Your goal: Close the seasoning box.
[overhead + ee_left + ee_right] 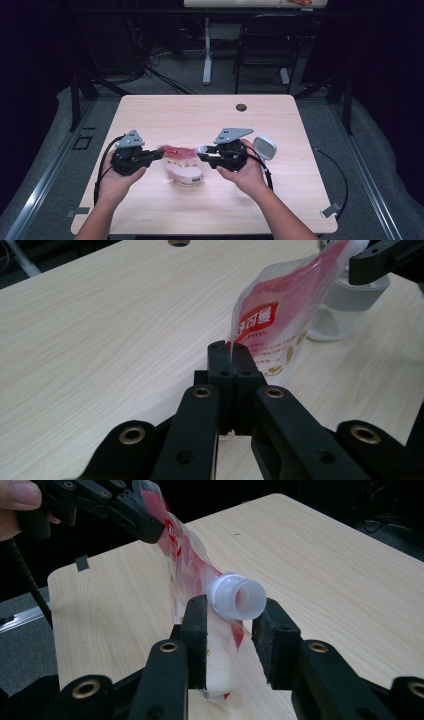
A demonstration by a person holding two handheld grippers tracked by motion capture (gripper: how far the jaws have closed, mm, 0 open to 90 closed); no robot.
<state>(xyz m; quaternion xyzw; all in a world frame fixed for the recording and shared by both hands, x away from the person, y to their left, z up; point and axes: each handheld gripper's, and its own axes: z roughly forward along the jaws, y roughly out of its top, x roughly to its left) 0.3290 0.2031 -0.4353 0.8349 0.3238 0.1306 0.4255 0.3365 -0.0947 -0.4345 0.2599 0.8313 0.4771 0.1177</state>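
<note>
A red-and-clear refill pouch (180,162) with a white spout hangs between my two grippers, its bottom down at the table (150,115). My left gripper (161,154) is shut on one upper corner of the pouch (270,315); in the left gripper view its pads (220,357) pinch the thin film edge. My right gripper (202,152) holds the other end. In the right gripper view its jaws (230,615) sit on either side of the white spout (237,599) and touch it. The left gripper (150,530) shows farther off at the pouch's far corner.
A white rounded container (265,146) lies on the table just right of my right hand, also seen behind the pouch as a white container (345,300). A cable hole (241,107) sits near the far edge. A chair (267,45) stands beyond the table.
</note>
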